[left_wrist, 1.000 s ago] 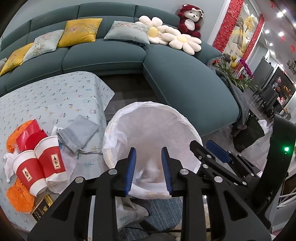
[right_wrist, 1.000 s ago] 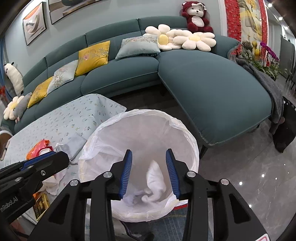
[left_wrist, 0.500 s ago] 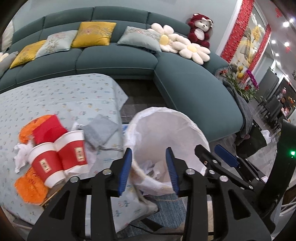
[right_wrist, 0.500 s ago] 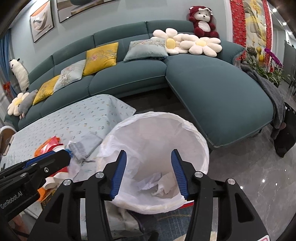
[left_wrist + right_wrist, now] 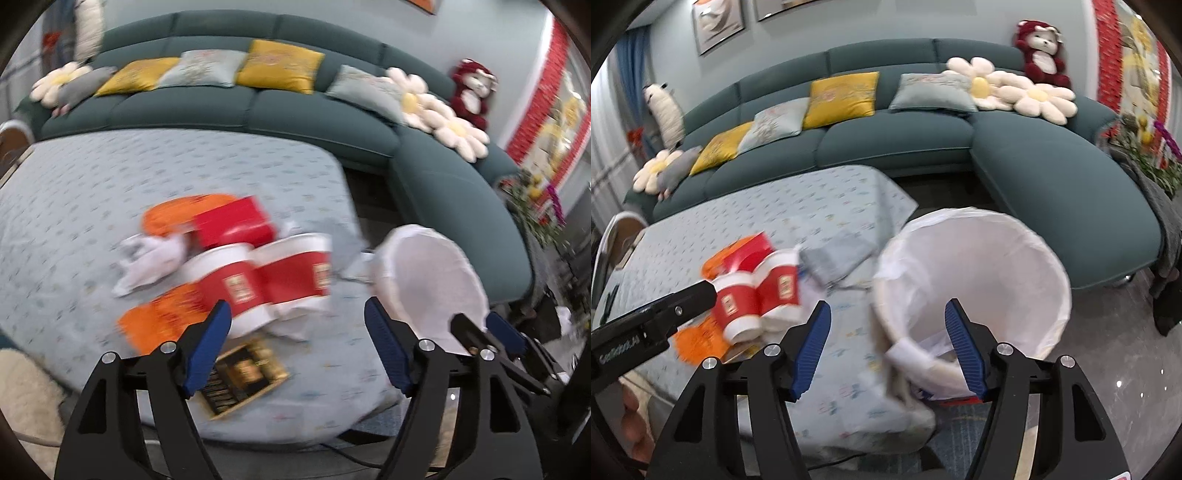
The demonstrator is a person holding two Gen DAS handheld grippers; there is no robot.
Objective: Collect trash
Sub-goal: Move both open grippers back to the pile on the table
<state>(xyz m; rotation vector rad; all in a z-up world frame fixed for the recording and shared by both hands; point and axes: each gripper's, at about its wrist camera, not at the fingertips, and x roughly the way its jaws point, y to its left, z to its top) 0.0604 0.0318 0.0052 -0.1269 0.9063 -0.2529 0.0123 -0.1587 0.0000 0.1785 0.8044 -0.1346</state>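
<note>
We have some trash in the lined bin (image 5: 975, 280) already: crumpled white scraps lie at its bottom, beside the bench (image 5: 74, 206). Most is left. On the bench sit 2 red paper cups (image 5: 266, 277) tipped over side by side, a red box (image 5: 232, 225), orange wrappers (image 5: 159, 317), a white tissue wad (image 5: 147, 258), a dark gold-printed packet (image 5: 240, 373) and a grey cloth (image 5: 838, 258). Our left tool (image 5: 297, 354) is opening wide over the cups and packet, nothing between its jaws. Our right tool (image 5: 886, 350) is opening too, empty, at the bin's near rim.
</note>
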